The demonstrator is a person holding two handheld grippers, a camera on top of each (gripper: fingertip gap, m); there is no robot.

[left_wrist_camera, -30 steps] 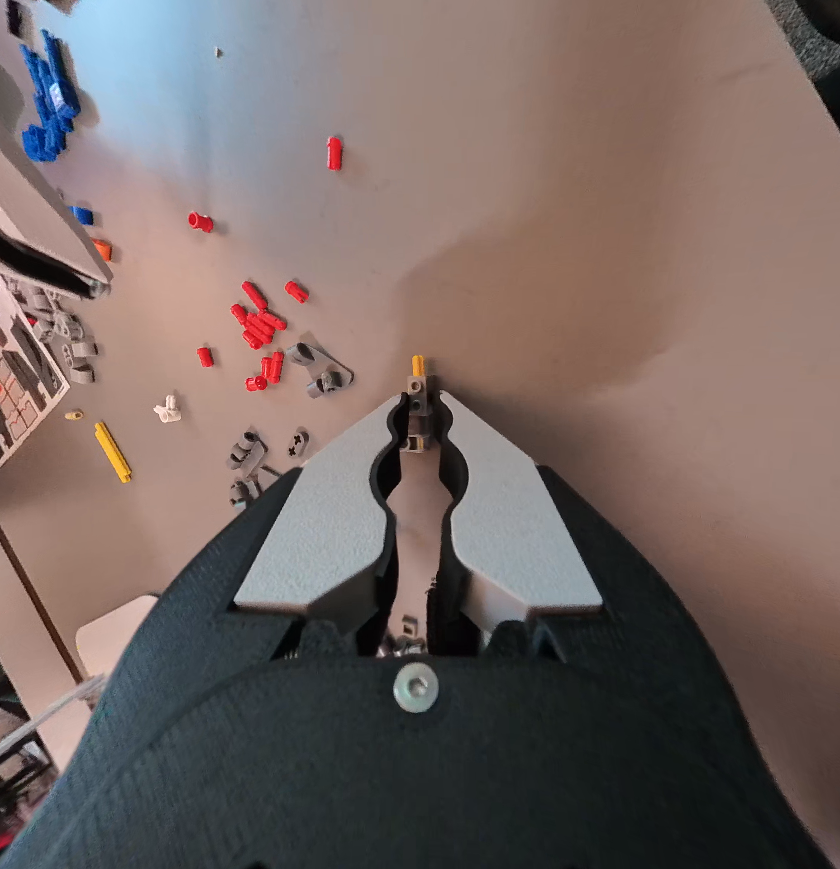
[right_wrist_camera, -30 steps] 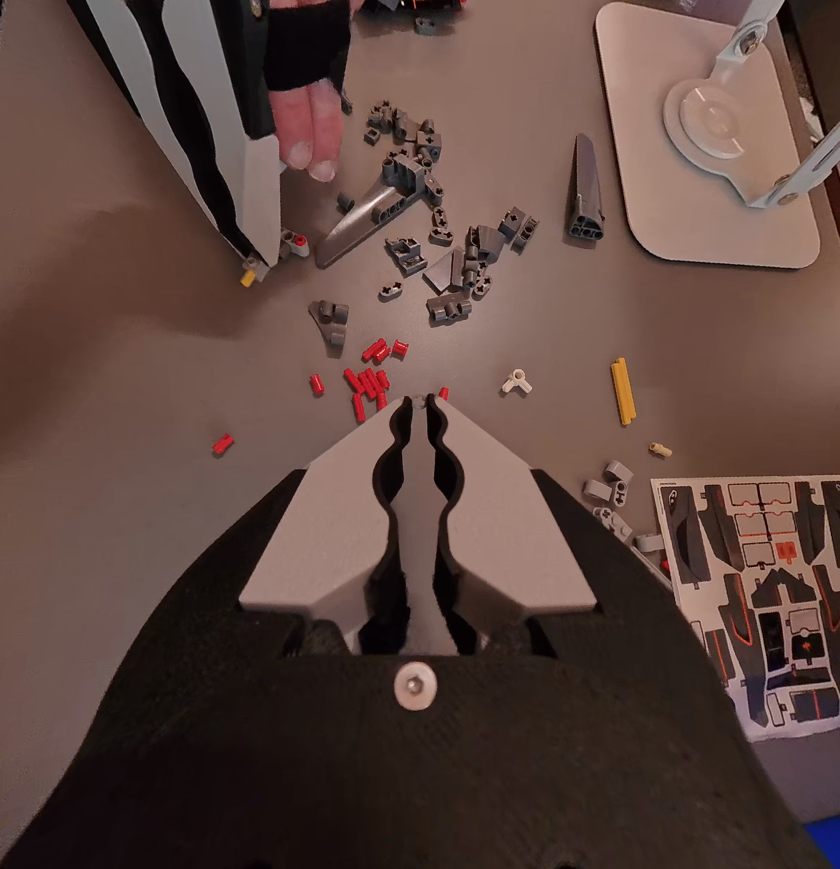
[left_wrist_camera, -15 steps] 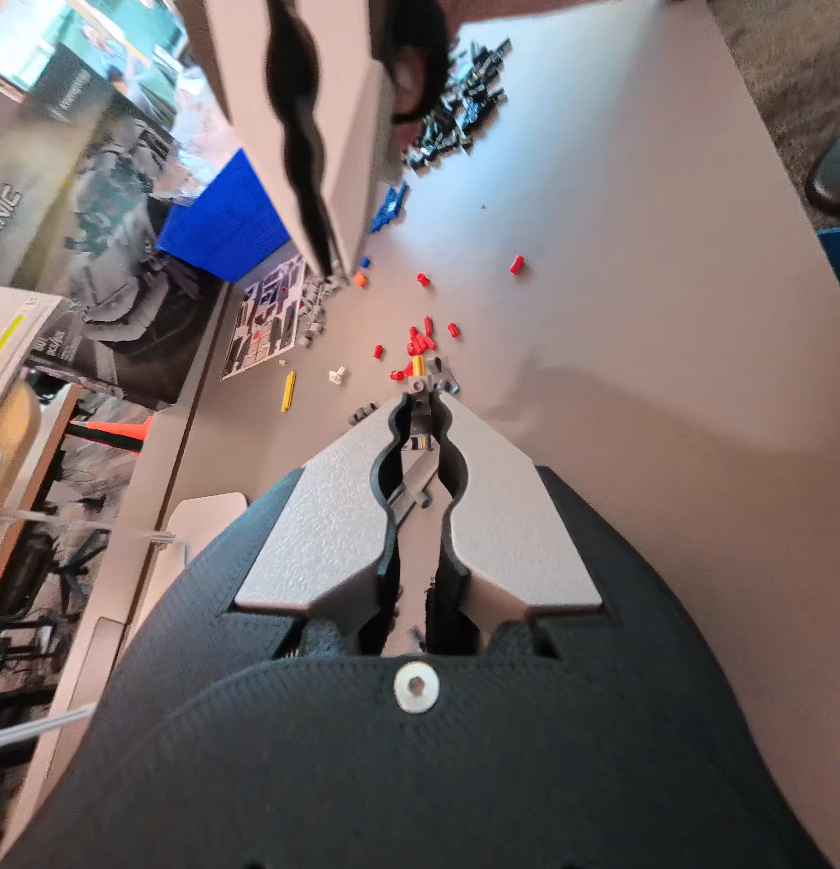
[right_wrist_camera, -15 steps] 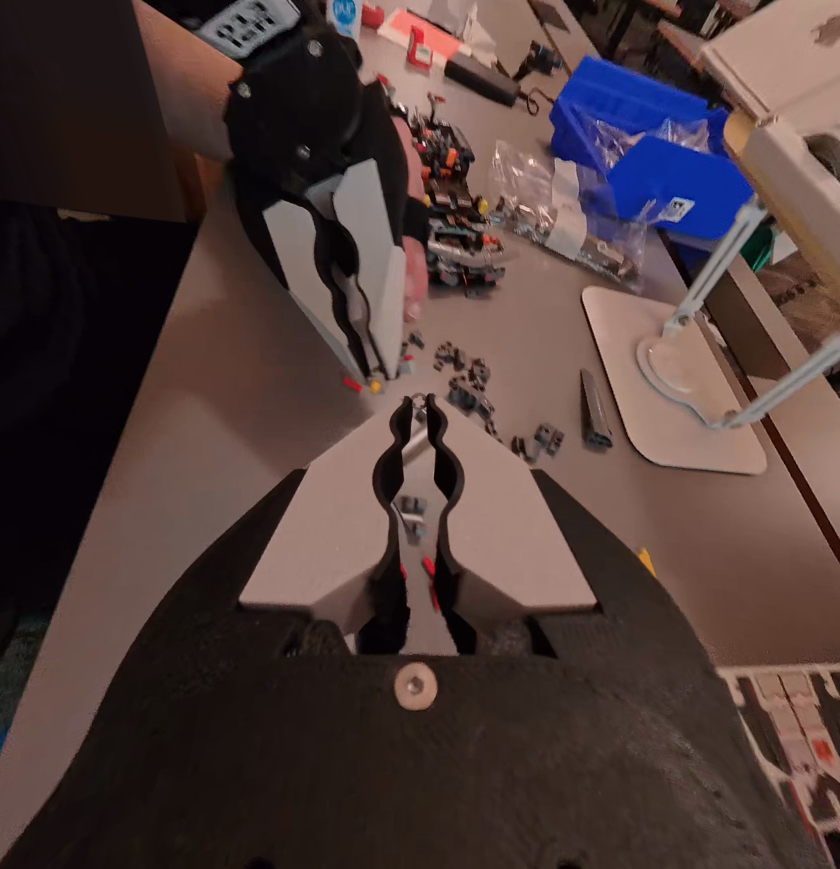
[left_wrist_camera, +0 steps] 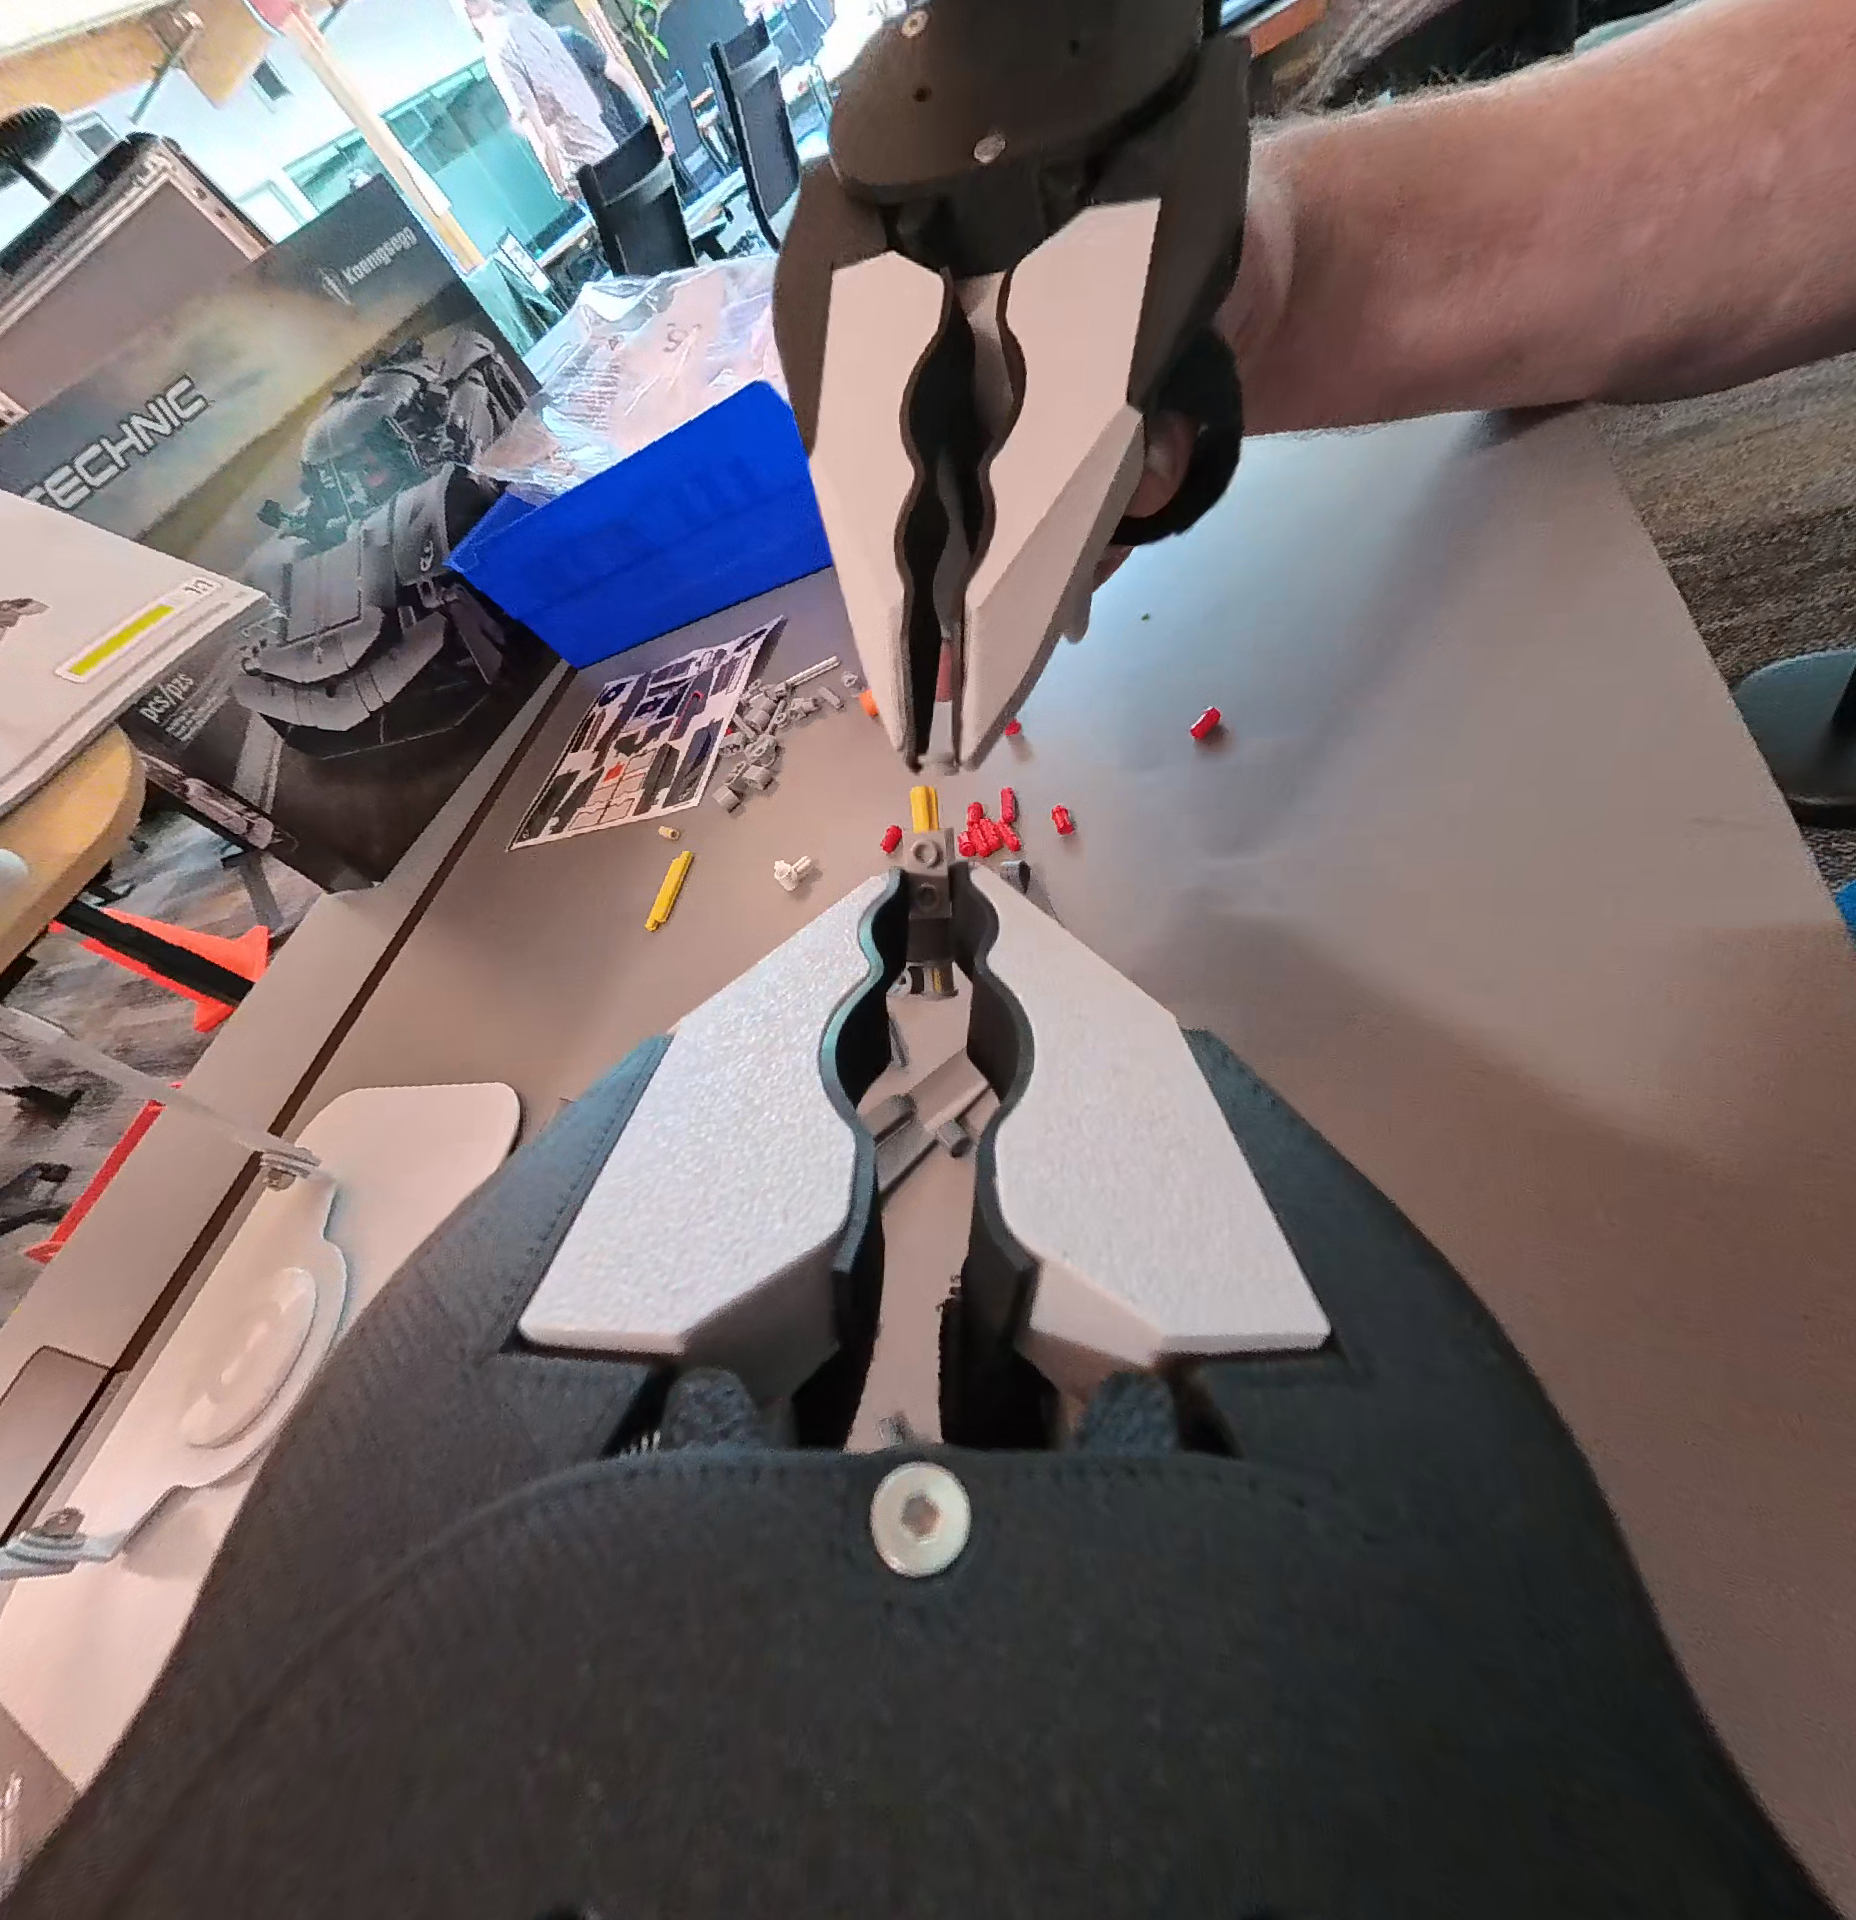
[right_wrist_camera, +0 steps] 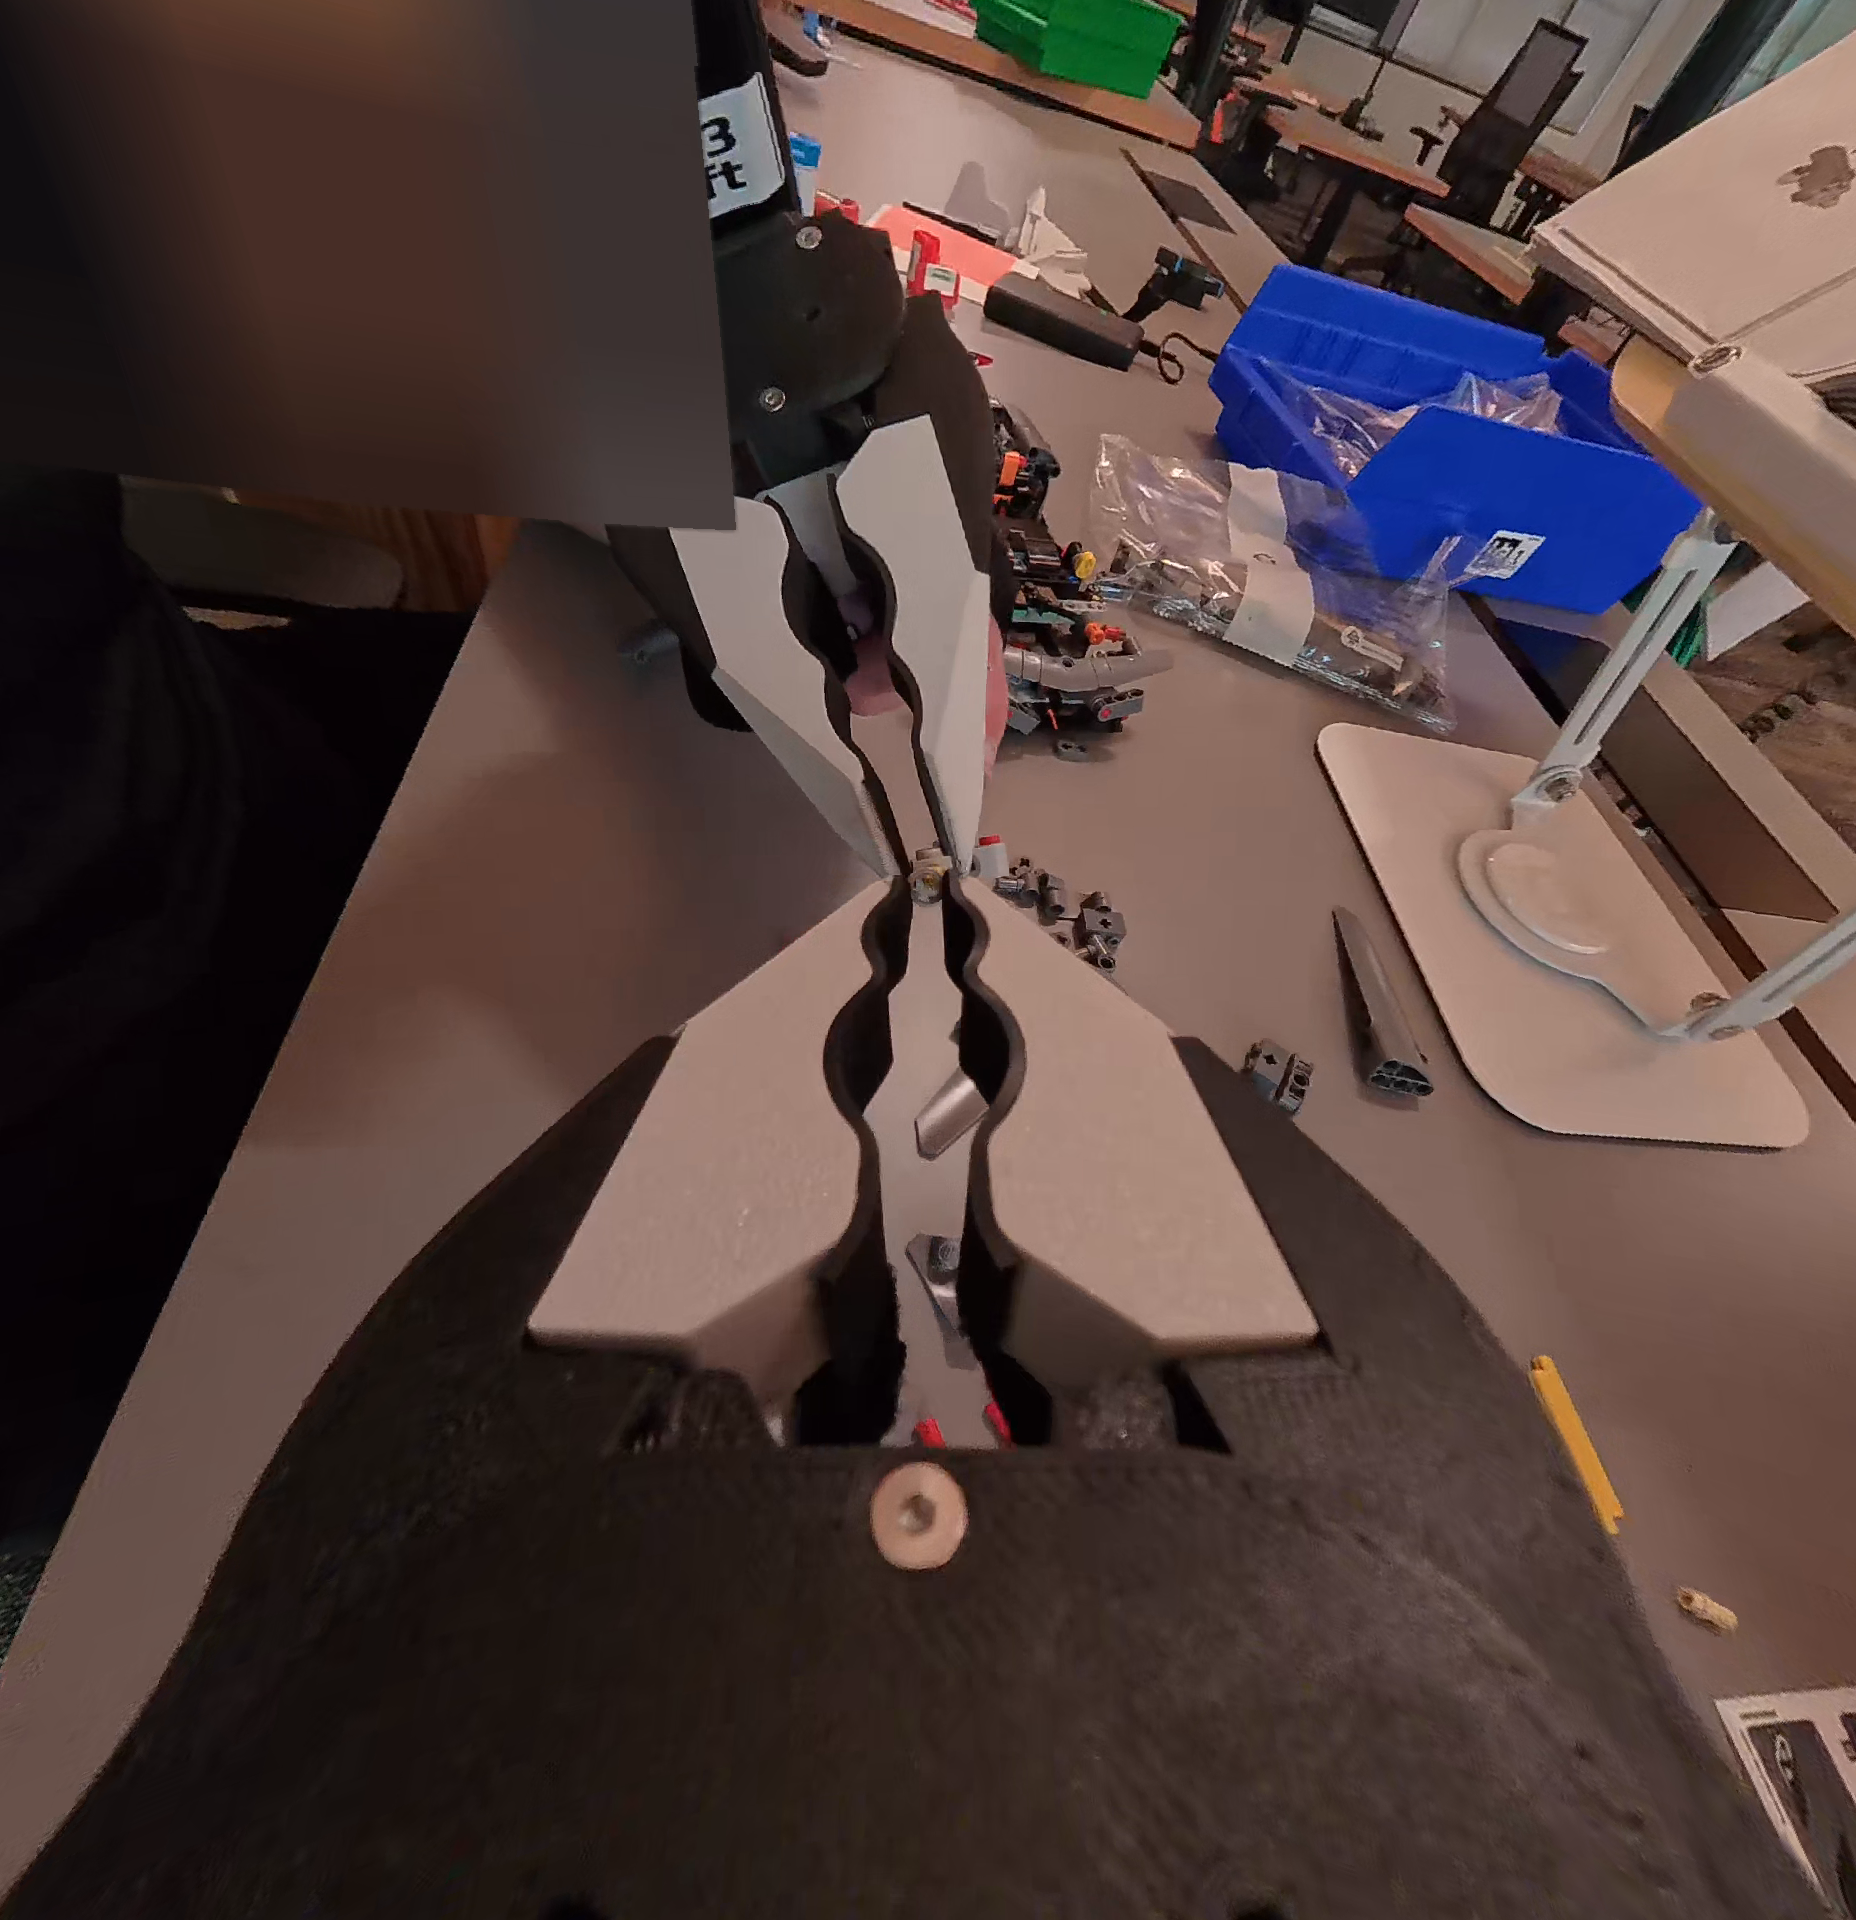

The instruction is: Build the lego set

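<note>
The left gripper [left_wrist_camera: 929, 894] clamps a small grey brick [left_wrist_camera: 926, 883] with a yellow axle [left_wrist_camera: 920, 808] (light, rigid, slippery plastic, best gripped on flat sides); the right gripper [right_wrist_camera: 929, 891] is clenched, nearly meeting it above the desk [left_wrist_camera: 1423, 935].

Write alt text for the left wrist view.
The left claw grips a small grey brick piece with a yellow pin, facing the right claw above a grey table scattered with red pins.

left tongs [left_wrist_camera: 929, 902] clamped, right tongs [right_wrist_camera: 929, 902] closed, tip-to-tip
</note>
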